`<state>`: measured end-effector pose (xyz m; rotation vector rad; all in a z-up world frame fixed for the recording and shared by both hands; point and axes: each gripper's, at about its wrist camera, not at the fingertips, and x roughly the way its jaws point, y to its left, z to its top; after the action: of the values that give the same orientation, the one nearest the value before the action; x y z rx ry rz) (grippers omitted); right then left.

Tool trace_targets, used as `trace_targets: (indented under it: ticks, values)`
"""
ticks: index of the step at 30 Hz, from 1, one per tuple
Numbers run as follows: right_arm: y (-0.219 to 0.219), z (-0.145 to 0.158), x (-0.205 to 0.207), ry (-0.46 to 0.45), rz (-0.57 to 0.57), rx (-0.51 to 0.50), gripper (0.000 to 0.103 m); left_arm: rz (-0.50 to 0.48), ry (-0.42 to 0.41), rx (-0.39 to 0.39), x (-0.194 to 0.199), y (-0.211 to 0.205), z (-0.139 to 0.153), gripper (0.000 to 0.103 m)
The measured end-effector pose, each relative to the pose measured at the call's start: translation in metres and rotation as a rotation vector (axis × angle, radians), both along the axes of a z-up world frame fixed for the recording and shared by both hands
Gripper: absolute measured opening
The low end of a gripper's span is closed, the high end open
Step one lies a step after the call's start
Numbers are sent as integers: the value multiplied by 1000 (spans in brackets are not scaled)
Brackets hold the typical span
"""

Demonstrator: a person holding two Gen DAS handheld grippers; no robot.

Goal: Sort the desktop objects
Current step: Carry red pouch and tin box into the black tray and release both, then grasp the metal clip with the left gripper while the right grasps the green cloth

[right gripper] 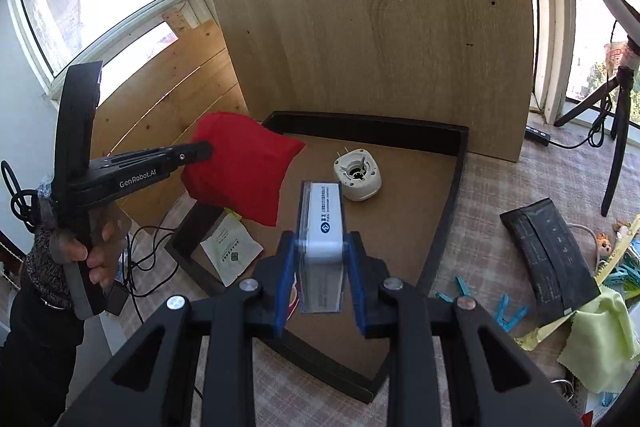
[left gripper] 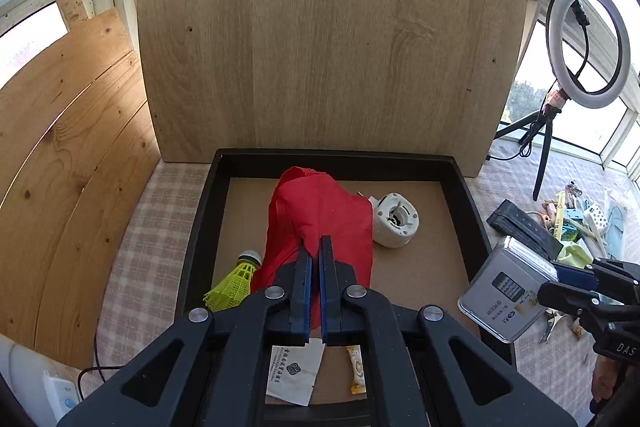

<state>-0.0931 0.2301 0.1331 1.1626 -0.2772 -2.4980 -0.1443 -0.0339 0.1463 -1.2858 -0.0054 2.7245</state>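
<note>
Left tongs [left gripper: 315, 247]: clamped tight on the red cloth [left gripper: 320, 219], blue fingers [left gripper: 304, 279] nearly together with the fabric pinched between them.
Red cloth: lifted clear, hanging in the air over the tray's left side; in the right wrist view it [right gripper: 244, 167] bulges out from the left tongs [right gripper: 208, 151].
Right tongs [right gripper: 322, 251]: gripping the case [right gripper: 322, 227] by its two sides, held above the tray's near edge.
Case: clear plastic with a white printed insert, tilted; from the left view it [left gripper: 506, 287] sits just off the tray's right rim.
Tray [left gripper: 472, 211]: black rim, brown floor, resting on the checked counter [left gripper: 160, 187] in front of an upright wood board [left gripper: 332, 35].
In the tray: white round part [left gripper: 395, 219] toward the back right, yellow shuttlecock [left gripper: 236, 281] at the left wall, a white paper packet [left gripper: 294, 373] and a small orange sachet [left gripper: 356, 369] near the front.
Right of the tray: black pouch [right gripper: 550, 263], blue clothespins [right gripper: 506, 313], a yellow-green cloth [right gripper: 604, 339] and small clutter I cannot make out.
Back right: ring light [left gripper: 588, 43] on a tripod.
Left hand [right gripper: 98, 247]: wrapped round the gripper handle.
</note>
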Motion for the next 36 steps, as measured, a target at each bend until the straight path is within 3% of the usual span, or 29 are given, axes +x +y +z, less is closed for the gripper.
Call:
trace_targets:
  ticks: [4, 7, 10, 23, 36]
  values:
    - [-4, -9, -15, -17, 6, 8, 24, 0, -11, -10, -19, -1, -9, 3]
    - [-6, -14, -22, -33, 23, 19, 25, 45, -27, -19, -30, -2, -13, 13]
    - [-4, -11, -24, -24, -3, 38, 44, 70, -18, -6, -32, -3, -11, 32]
    - [22, 11, 8, 32, -81, 82, 46, -6, 17, 27, 7, 28, 11, 32]
    - [105, 21, 129, 35, -332, 169, 46, -229, 14, 72, 76, 103, 18, 32]
